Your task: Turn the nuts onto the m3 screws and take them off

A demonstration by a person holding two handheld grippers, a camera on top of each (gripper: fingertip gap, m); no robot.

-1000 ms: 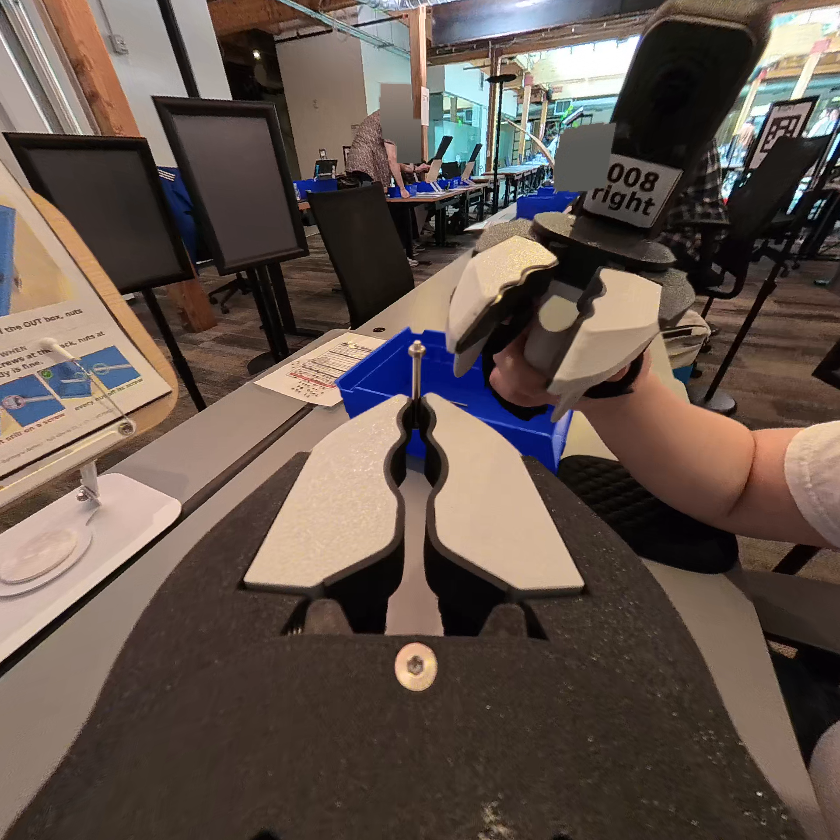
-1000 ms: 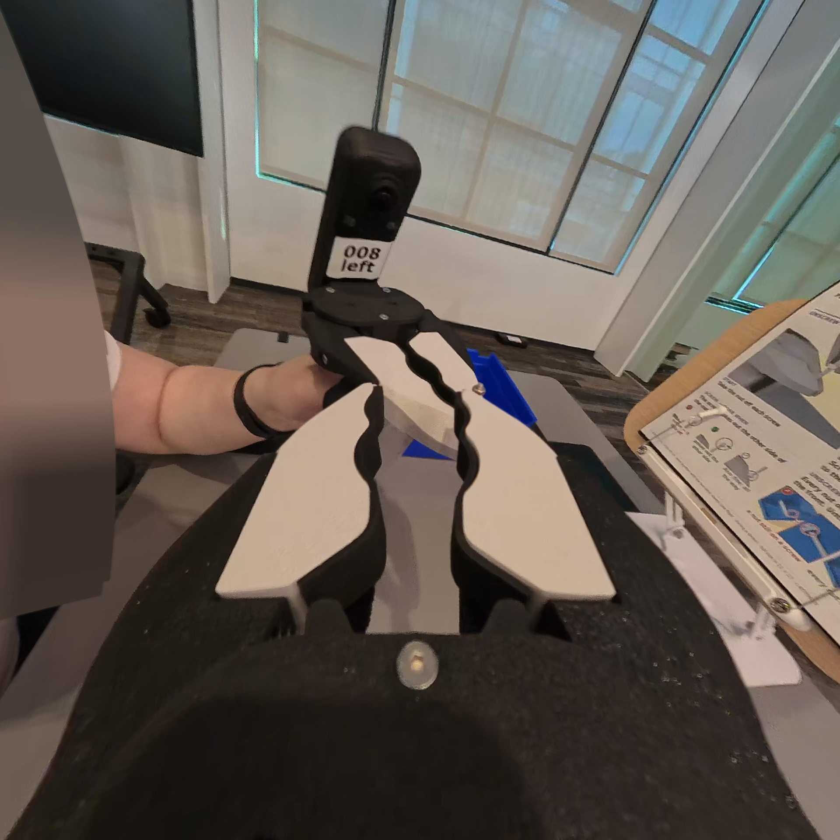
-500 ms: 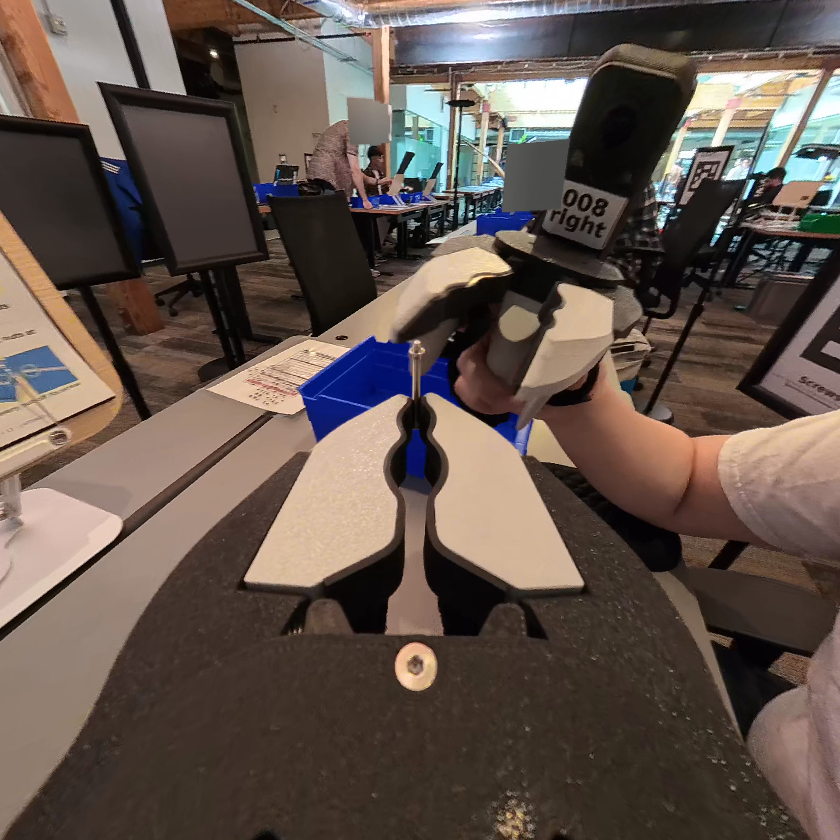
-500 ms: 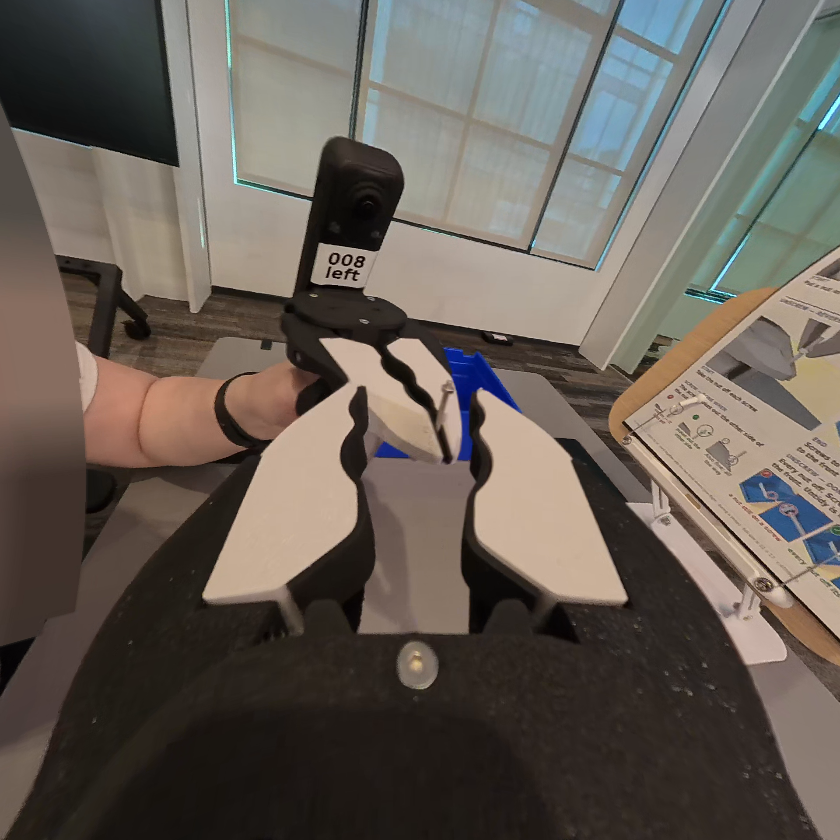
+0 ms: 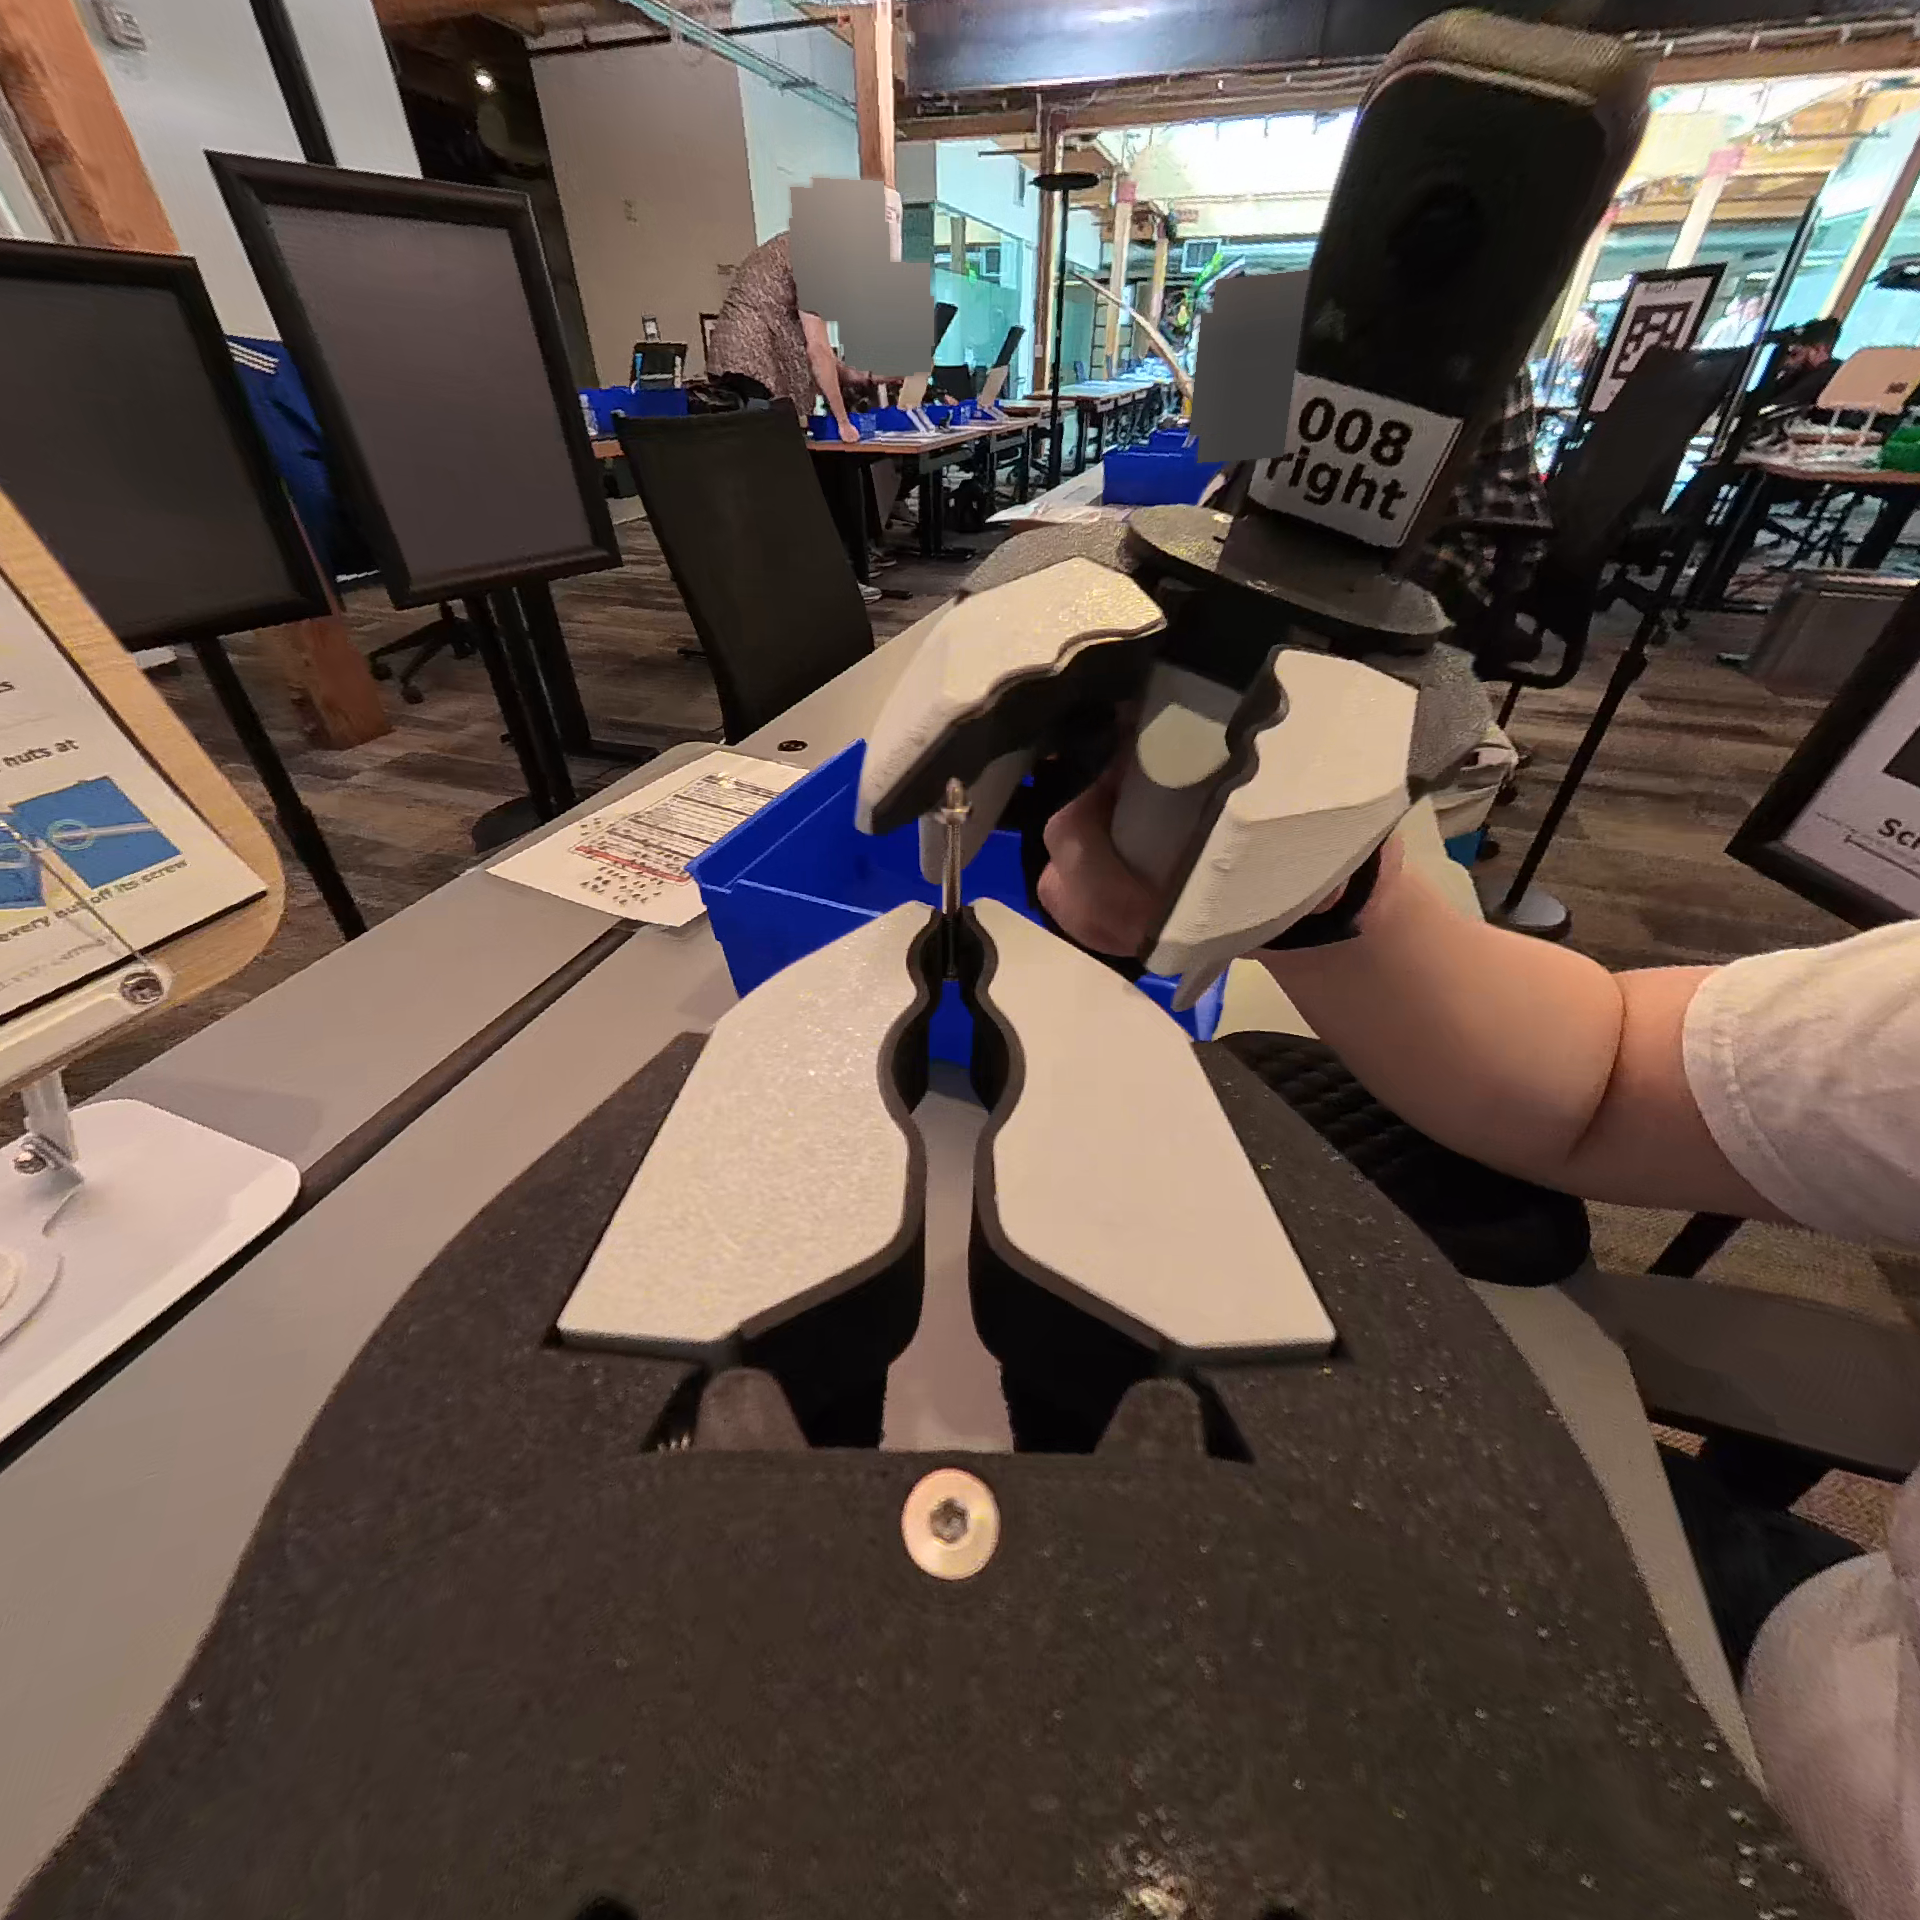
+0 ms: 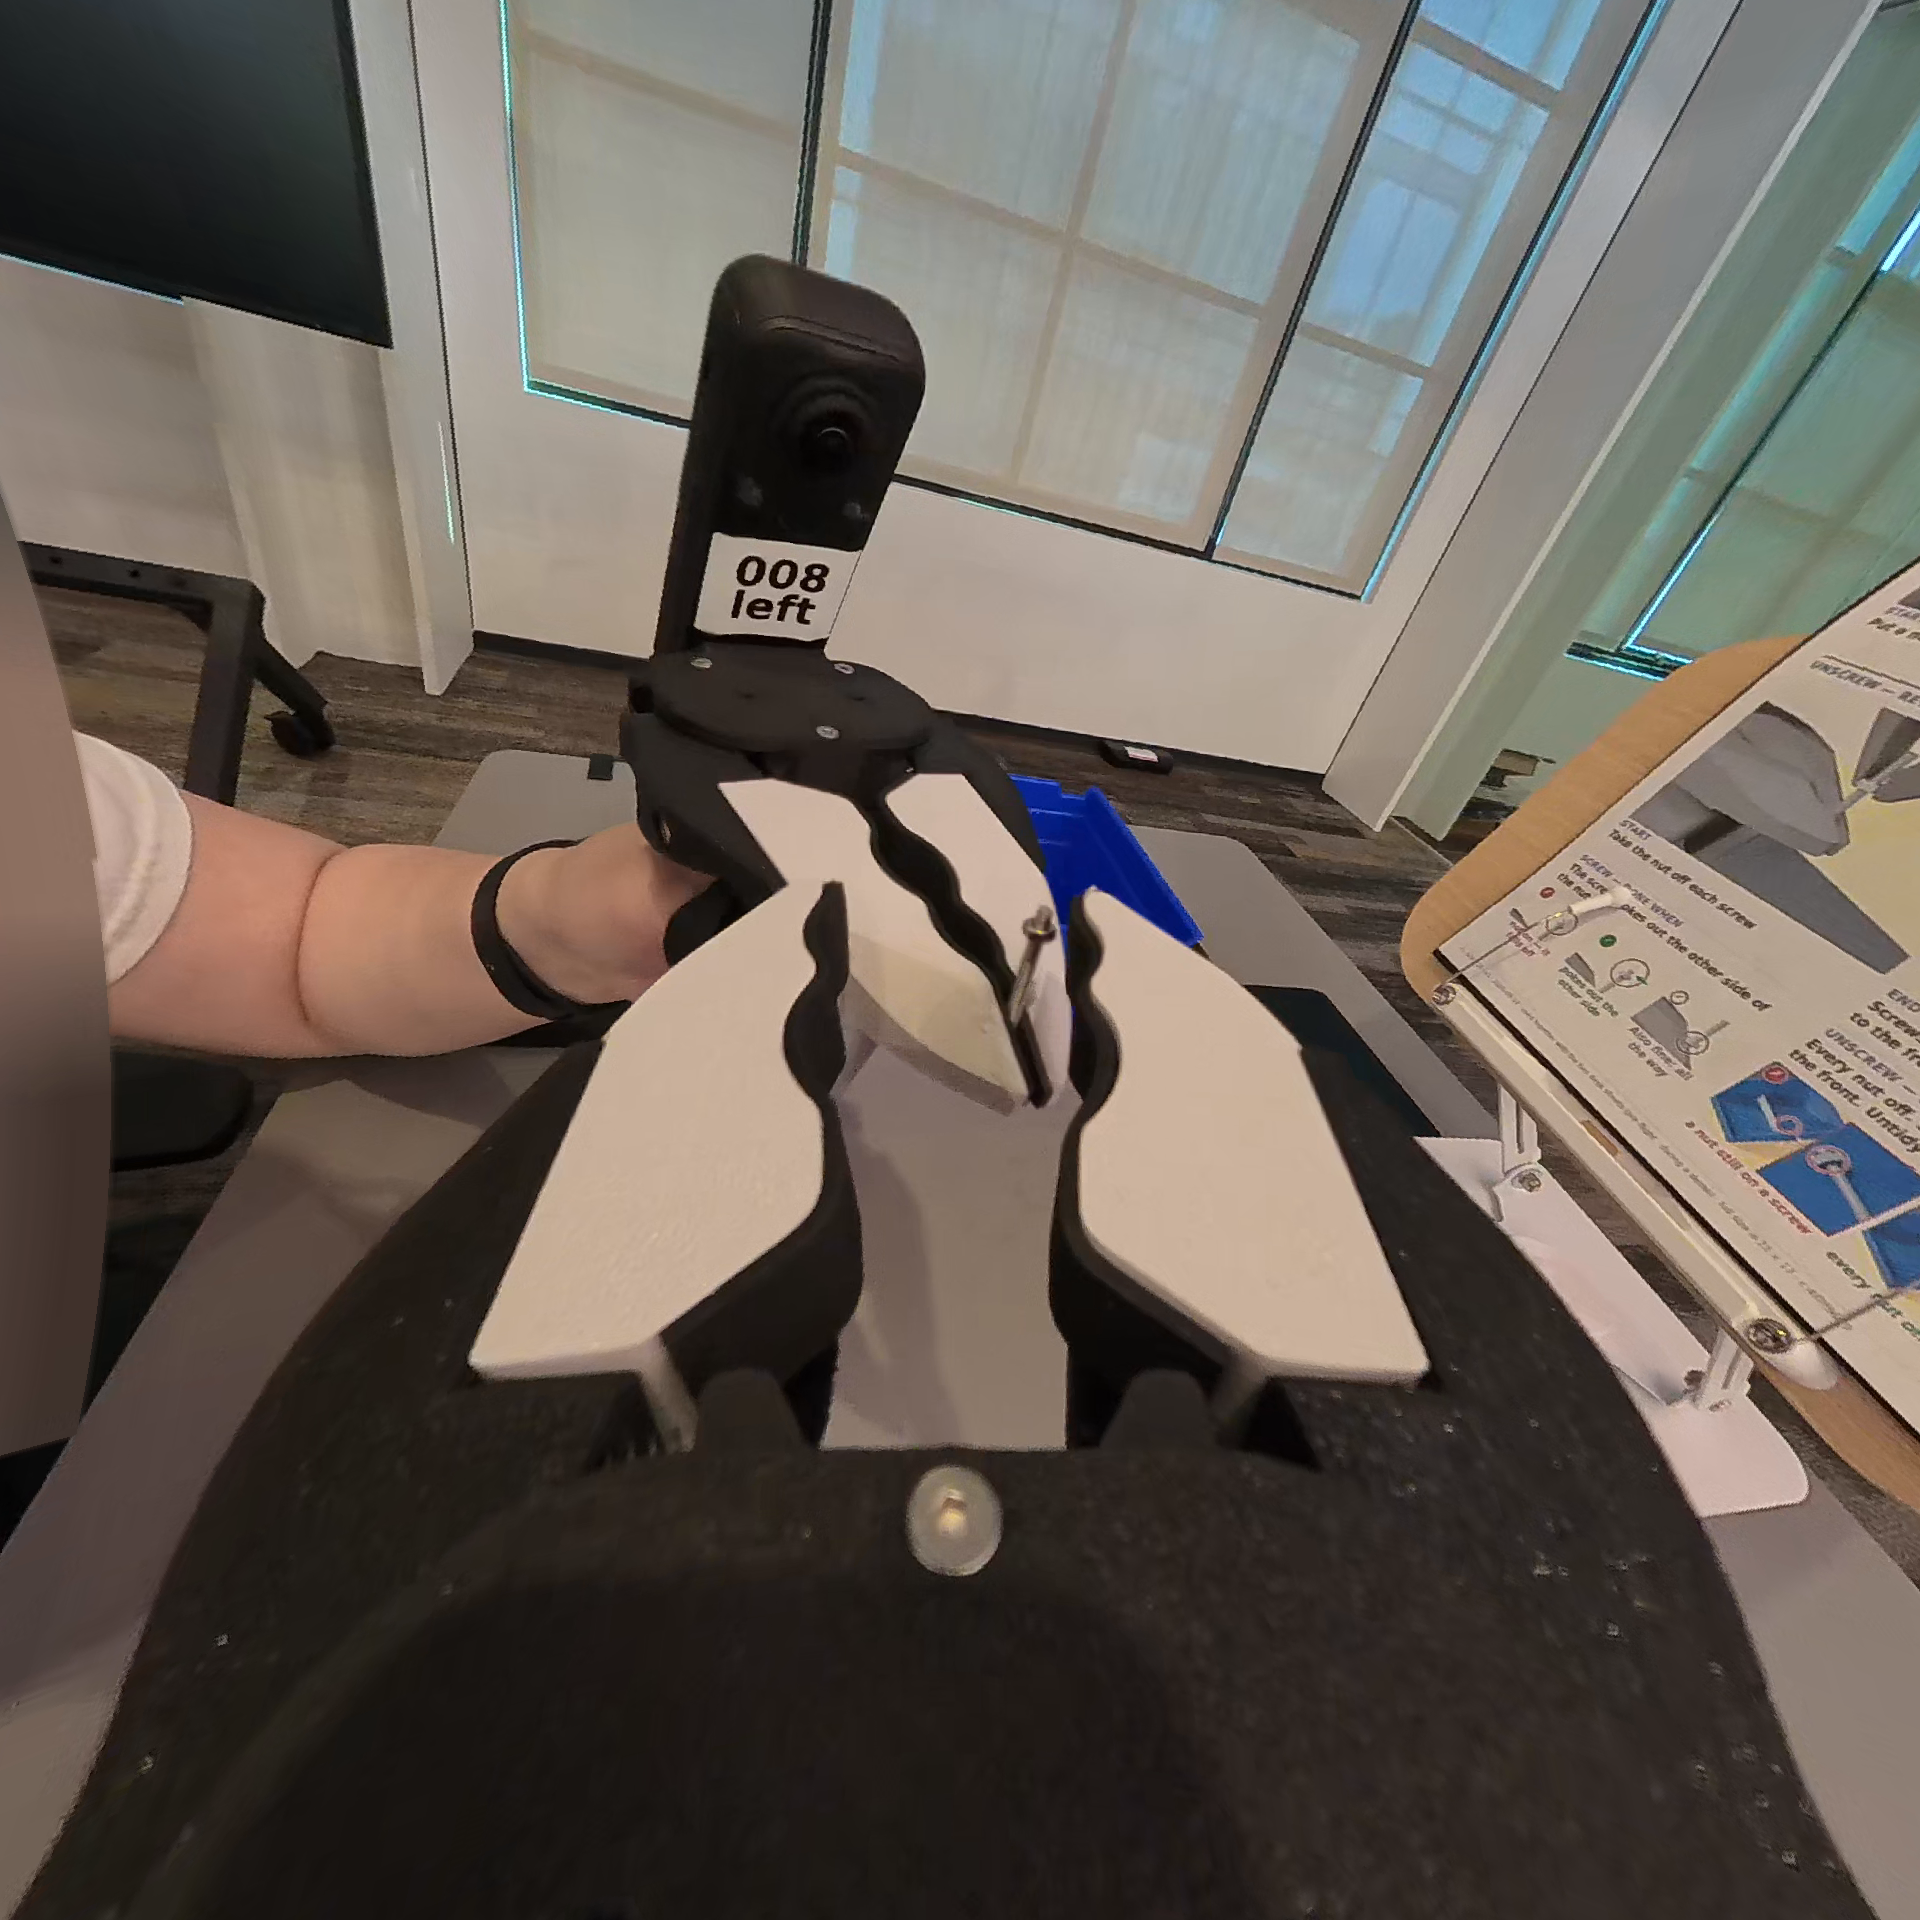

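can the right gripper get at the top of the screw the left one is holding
Probably yes. The left gripper is shut on the screw, its top standing free. The right gripper is open around it, nothing between.

Nut (image 5: 953,796) on screw (image 5: 950,873) too small; tip hidden between tongs (image 5: 952,914).

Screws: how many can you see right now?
1. A single thin screw stands upright, pinched at the tips of the left gripper, with the open right gripper closing in around it. More may lie hidden inside the blue bin.
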